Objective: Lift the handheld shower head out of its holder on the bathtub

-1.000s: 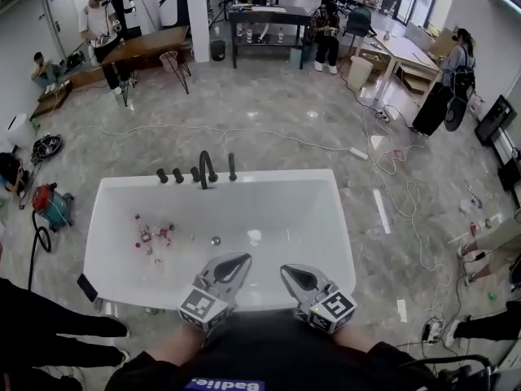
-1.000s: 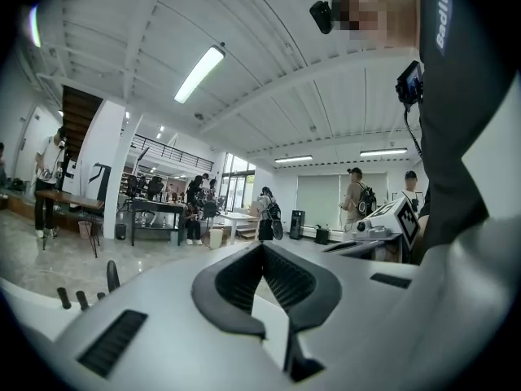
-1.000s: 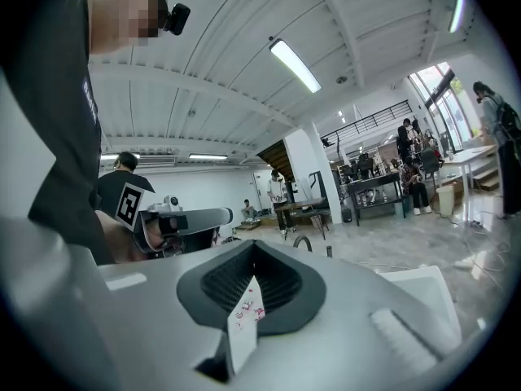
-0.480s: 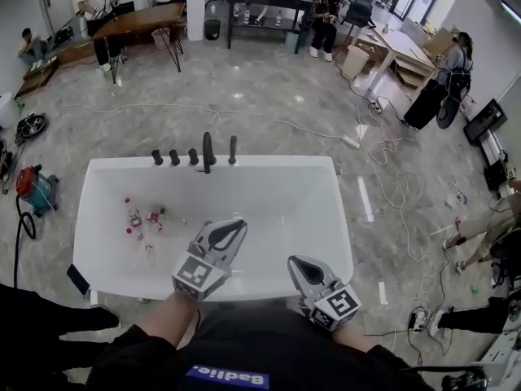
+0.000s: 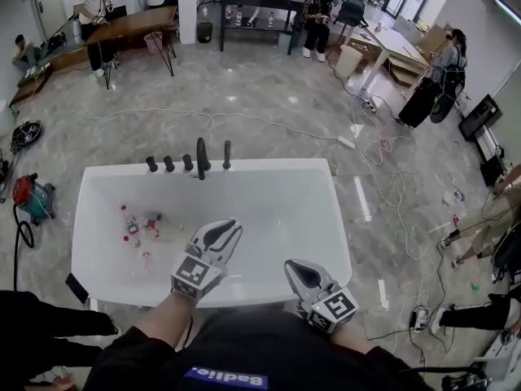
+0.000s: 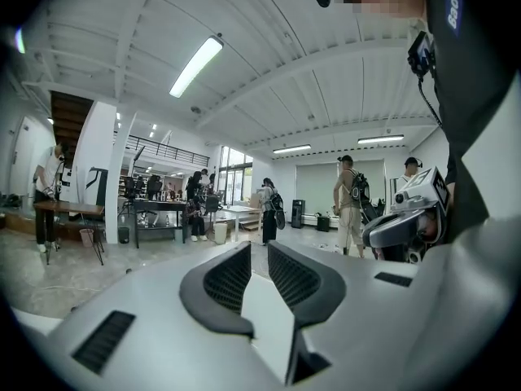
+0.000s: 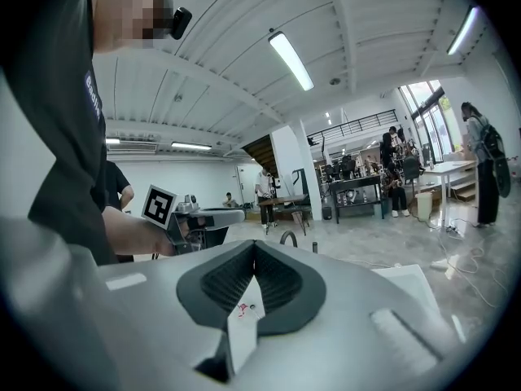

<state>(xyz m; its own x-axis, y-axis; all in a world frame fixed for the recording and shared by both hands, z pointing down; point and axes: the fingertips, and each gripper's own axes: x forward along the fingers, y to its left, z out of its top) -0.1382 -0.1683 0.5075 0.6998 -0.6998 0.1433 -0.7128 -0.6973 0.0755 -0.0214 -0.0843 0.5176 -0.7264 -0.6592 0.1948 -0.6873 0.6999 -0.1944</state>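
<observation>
left gripper [image 5: 234,226] is out over the near half of the white bathtub [image 5: 335,218]; its jaws have just been opening, a narrow gap between them and nothing in it. right gripper [image 5: 290,265] sits at the near rim, jaws closed together, empty. the shower head [image 5: 226,154] is on the far rim: a slim dark stick standing upright in its holder, long axis vertical. it's just right of the curved faucet [image 5: 201,158], three knobs [image 5: 168,163] in a row further left, well apart from both grippers. small red and white bits [image 5: 134,226] lie in the tub's left end, too tiny to name.

left gripper view: ribbed pads [image 6: 230,277] slightly apart, floor showing through the slit. the gripper's grey body fills the bottom of the frame, hiding what lies below.

right gripper view: pads meet at the tips. past them sits the faucet's arch and a short dark post [image 7: 314,247] beside it, likely the shower head, upright, base cut off by the gripper body.
</observation>
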